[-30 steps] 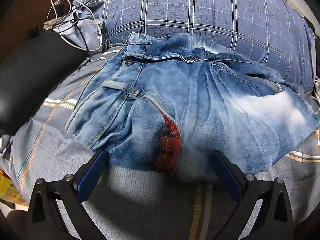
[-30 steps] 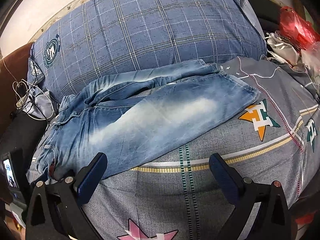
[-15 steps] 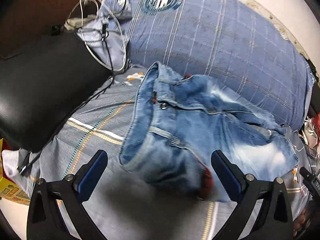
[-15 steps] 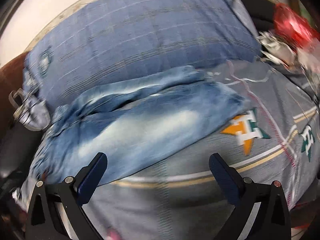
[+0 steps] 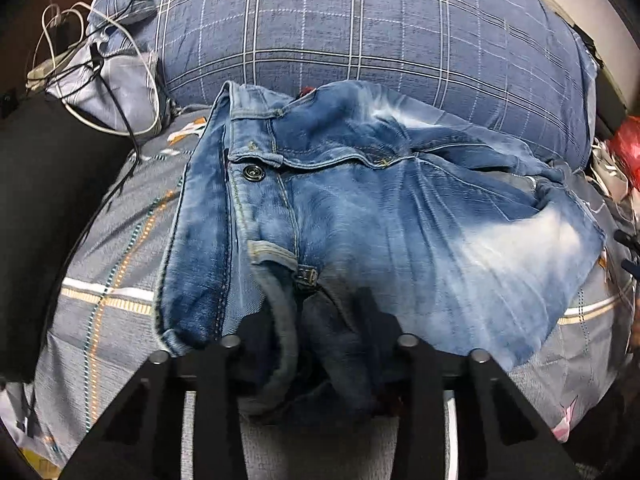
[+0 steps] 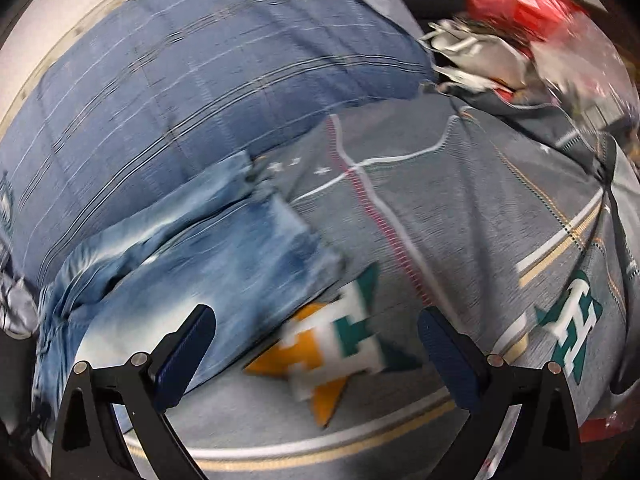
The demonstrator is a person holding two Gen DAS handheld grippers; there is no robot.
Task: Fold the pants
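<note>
Faded blue jeans [image 5: 380,216] lie across a grey patterned bedsheet [image 5: 108,280], waistband to the left, legs running right. My left gripper [image 5: 316,344] is shut on the near waistband edge of the jeans, with denim bunched between its jaws and hiding the fingertips. In the blurred right wrist view the leg ends of the jeans [image 6: 240,248] lie to the left. My right gripper [image 6: 316,344] is open and empty above the sheet, near the hem.
A large blue plaid pillow [image 5: 360,32] lies behind the jeans. White and black cables [image 5: 96,80] and a black cushion [image 5: 44,208] sit at the left. Red and white bags [image 6: 520,12] are piled at the far right of the bed.
My left gripper has closed in on the jeans and shut on the waistband edge. My right gripper has swung right along the legs toward the hem, staying open.
</note>
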